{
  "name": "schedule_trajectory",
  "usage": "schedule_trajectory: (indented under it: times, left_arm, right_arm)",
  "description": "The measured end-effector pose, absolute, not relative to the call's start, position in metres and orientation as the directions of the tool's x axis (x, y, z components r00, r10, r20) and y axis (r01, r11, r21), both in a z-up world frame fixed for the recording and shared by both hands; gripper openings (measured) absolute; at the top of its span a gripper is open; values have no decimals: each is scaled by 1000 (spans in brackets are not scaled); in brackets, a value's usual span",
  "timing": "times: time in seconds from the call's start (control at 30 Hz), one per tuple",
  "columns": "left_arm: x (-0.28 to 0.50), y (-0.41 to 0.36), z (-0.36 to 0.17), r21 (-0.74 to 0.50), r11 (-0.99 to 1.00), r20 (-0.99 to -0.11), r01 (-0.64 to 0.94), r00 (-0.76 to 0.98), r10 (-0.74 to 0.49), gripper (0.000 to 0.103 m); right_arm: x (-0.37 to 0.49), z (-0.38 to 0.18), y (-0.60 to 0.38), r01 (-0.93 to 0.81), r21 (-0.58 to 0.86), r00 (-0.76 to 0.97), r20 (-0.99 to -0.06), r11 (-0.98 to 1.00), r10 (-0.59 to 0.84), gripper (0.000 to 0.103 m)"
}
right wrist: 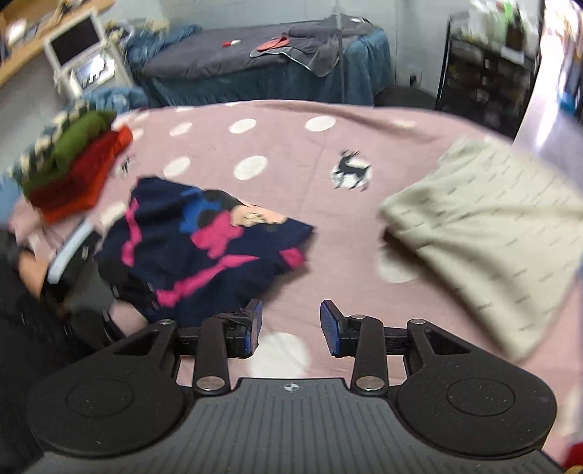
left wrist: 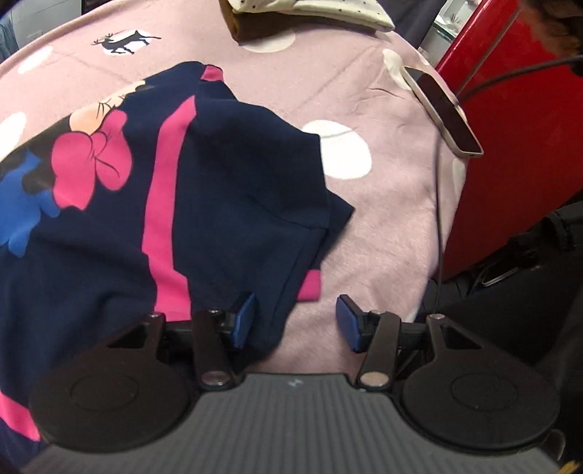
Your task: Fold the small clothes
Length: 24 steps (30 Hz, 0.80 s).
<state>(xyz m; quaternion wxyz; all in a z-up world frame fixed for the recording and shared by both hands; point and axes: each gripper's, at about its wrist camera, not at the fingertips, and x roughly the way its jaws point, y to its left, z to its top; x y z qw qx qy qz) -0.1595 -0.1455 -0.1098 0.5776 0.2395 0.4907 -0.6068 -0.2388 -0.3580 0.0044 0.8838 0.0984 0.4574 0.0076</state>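
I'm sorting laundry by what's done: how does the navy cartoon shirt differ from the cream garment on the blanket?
The navy shirt is dark with pink stripes and a cartoon print; the cream garment is pale with tiny marks. The navy shirt lies rumpled, half folded; the cream garment lies flat and squared. Both rest on the pink blanket.

The left tongs (left wrist: 295, 321) stand open over a pink blanket (left wrist: 382, 226) with white dots. A navy shirt (left wrist: 226, 189) with pink stripes and a pink bow print lies ahead and to the left of them; its near hem drapes against the left pad (left wrist: 243, 321), while the right pad (left wrist: 348, 322) sits apart over bare blanket. Far ahead to the right a phone (left wrist: 442, 109) lies at the blanket's edge, beside a red panel (left wrist: 517, 146). Far ahead, cream dotted fabric (left wrist: 309, 11) rests on something brown (left wrist: 255, 27).
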Motion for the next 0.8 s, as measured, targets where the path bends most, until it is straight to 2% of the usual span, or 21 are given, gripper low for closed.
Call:
schedule_trajectory:
  times: [0.1, 0.17, 0.2, 0.23, 0.43, 0.57, 0.63, 0.7, 0.77, 0.8]
  left_arm:
    - [-149, -143, -99, -411, 194, -858, 891, -306, -414, 54]
    - [-140, -140, -85, -424, 222, -838, 878, -287, -464, 58]
    - [-136, -140, -77, -402, 242, -832, 883, -242, -499, 65]
    - [-133, -142, -69, -376, 256, -827, 890, -198, -526, 67]
    - [-159, -187, -53, -119, 280, -840, 953, 53, -539, 68]
    - [-192, -229, -59, 62, 310, -912, 949, 180, -369, 70]
    - [-219, -237, -58, 149, 241, -897, 959, 233, -375, 71]
    - [-235, -241, -65, 146, 180, -910, 973, 203, -360, 77]
    - [-238, -246, -82, 141, 185, -936, 973, 192, -295, 76]
    - [-238, -247, -89, 153, 208, -941, 966, 207, -269, 72]
  right_arm:
    - [-222, -13, -361, 142, 276, 573, -806, 951, 148, 63]
    - [-213, -24, -365, 189, 318, 573, -804, 929, 158, 63]
    - [-210, -27, -368, 208, 322, 578, -803, 924, 150, 63]
    - [-207, -31, -371, 225, 323, 581, -802, 919, 140, 63]
    - [-193, -43, -386, 267, 356, 590, -795, 896, 141, 64]
    - [-188, -49, -387, 258, 368, 592, -791, 893, 155, 67]
    - [-187, -53, -387, 262, 380, 592, -789, 887, 163, 67]
    - [-188, -58, -386, 263, 387, 590, -789, 884, 171, 67]
    - [-187, -63, -386, 264, 393, 589, -789, 881, 175, 67]
    - [-187, -66, -385, 263, 395, 588, -789, 880, 178, 67]
